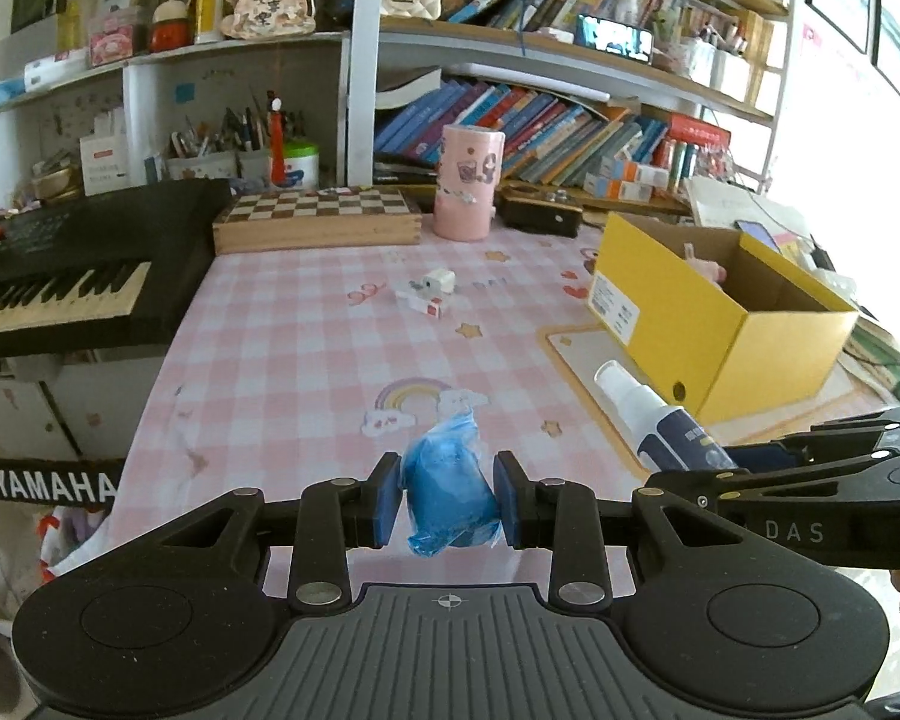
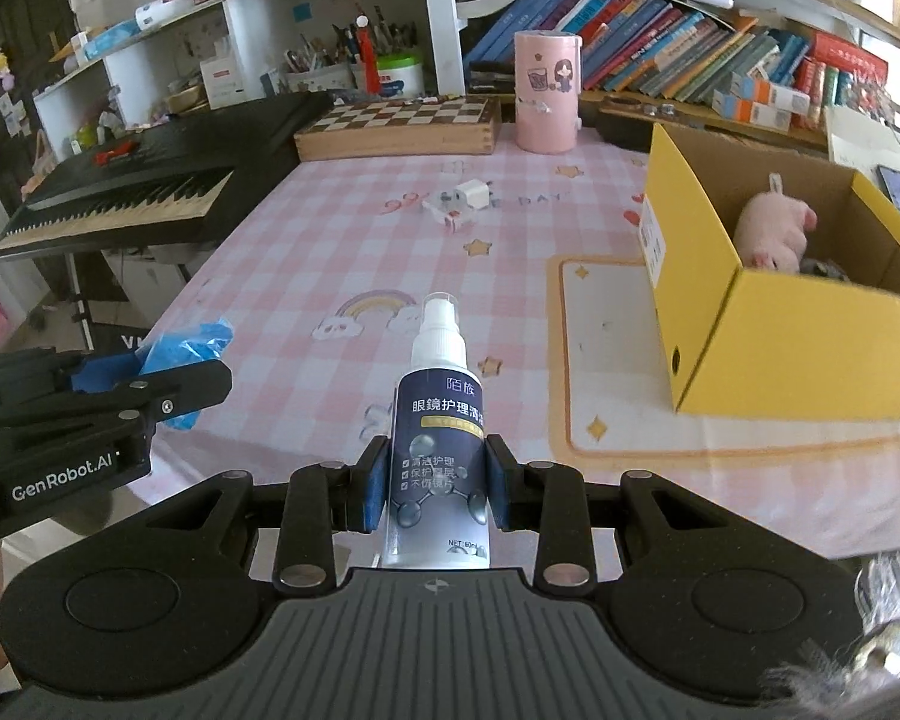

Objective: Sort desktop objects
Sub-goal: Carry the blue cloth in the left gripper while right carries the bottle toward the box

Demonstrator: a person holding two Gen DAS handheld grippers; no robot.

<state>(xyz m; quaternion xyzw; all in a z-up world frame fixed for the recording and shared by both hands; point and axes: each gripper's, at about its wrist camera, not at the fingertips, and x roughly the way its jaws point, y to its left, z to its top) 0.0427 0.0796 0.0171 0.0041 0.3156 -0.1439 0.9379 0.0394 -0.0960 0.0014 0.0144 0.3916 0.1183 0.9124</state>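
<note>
My left gripper (image 1: 448,504) is shut on a blue plastic-wrapped bundle (image 1: 447,489), held above the pink checked tablecloth (image 1: 306,360). It also shows in the right wrist view (image 2: 180,354) at the left. My right gripper (image 2: 437,483) is shut on a spray bottle (image 2: 441,432) with a dark blue label and white nozzle, pointing forward; it also shows in the left wrist view (image 1: 660,420). An open yellow box (image 2: 768,330) at the right holds a pink plush toy (image 2: 774,234). A white charger cube (image 1: 438,283) and a small white-red item (image 1: 423,303) lie mid-table.
A chessboard box (image 1: 318,219) and a pink cylinder (image 1: 468,189) stand at the back. A black keyboard (image 1: 60,276) sits at the left edge. A cream mat (image 2: 606,360) lies under the yellow box. Bookshelves (image 1: 570,132) fill the background.
</note>
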